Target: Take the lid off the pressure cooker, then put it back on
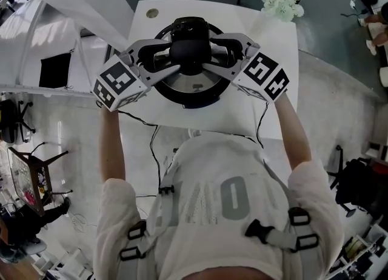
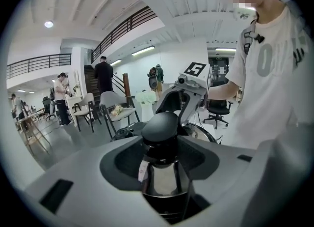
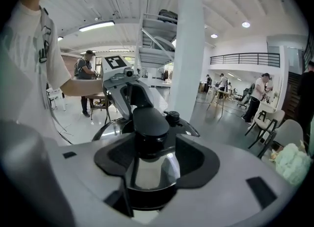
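Note:
The pressure cooker [image 1: 182, 94] stands on a white table [image 1: 242, 112]. Its steel lid [image 1: 193, 82] lies within the black rim, and a black knob [image 1: 189, 51] tops the lid. My left gripper [image 1: 173, 56] reaches the knob from the left and my right gripper [image 1: 210, 56] from the right. In the left gripper view the knob [image 2: 160, 125] sits between the fingertips, which touch its sides. The right gripper view shows the same hold on the knob [image 3: 149, 120]. Both grippers are shut on it. Whether the lid is locked is hidden.
A small black valve [image 3: 171, 118] stands on the lid behind the knob. White flowers [image 1: 282, 1] sit at the table's far right corner. A cable [image 1: 151, 136] hangs off the near edge. Chairs [image 2: 115, 105] and people [image 2: 104, 76] stand in the hall beyond.

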A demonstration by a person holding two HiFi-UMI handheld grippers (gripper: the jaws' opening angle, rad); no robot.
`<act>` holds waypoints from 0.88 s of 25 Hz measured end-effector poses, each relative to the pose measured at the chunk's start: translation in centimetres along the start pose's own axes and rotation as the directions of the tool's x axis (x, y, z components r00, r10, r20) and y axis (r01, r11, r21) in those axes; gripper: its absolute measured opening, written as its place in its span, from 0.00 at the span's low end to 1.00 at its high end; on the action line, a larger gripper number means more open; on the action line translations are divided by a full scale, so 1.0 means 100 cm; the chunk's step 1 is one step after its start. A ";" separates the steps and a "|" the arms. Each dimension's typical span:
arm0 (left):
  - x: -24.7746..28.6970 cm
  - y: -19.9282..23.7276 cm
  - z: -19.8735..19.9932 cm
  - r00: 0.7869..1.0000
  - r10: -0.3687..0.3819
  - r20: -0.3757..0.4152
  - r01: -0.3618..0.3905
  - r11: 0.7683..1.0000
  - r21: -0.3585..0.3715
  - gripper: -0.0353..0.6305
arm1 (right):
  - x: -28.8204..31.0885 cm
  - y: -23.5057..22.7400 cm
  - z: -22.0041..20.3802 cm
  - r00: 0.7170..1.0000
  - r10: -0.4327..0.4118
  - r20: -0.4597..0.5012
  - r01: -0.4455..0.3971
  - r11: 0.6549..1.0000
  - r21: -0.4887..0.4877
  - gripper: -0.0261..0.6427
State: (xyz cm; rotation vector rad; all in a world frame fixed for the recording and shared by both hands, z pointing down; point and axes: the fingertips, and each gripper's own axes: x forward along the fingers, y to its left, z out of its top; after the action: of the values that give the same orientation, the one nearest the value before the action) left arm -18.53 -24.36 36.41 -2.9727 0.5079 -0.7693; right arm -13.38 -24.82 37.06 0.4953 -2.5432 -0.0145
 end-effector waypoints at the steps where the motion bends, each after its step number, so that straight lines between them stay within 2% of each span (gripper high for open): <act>1: -0.002 -0.001 -0.001 1.000 0.004 0.004 -0.004 1.000 -0.008 0.38 | -0.001 -0.002 -0.001 1.000 -0.014 0.002 0.014 1.000 0.006 0.42; 5: -0.005 -0.003 -0.002 1.000 0.027 0.005 -0.026 0.999 -0.039 0.36 | -0.002 -0.008 -0.002 0.998 -0.066 0.004 0.066 0.998 0.017 0.43; 9: -0.008 -0.007 -0.002 0.999 0.044 -0.008 -0.044 0.998 -0.054 0.34 | -0.003 -0.009 -0.004 0.997 -0.072 0.009 0.071 0.997 0.032 0.43; 16: -0.008 -0.007 -0.004 0.996 0.082 -0.019 -0.083 0.995 -0.058 0.34 | -0.001 -0.009 -0.005 0.999 -0.044 0.015 0.044 0.998 0.039 0.43; 22: -0.008 -0.009 -0.003 0.994 0.109 -0.027 -0.110 0.992 -0.055 0.34 | -0.002 -0.008 -0.007 0.999 0.003 0.041 -0.007 0.996 0.091 0.43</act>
State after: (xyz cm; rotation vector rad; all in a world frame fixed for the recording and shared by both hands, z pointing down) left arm -19.09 -23.26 36.42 -2.9599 0.6993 -0.7945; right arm -12.65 -25.41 37.48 0.5292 -2.5943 0.0938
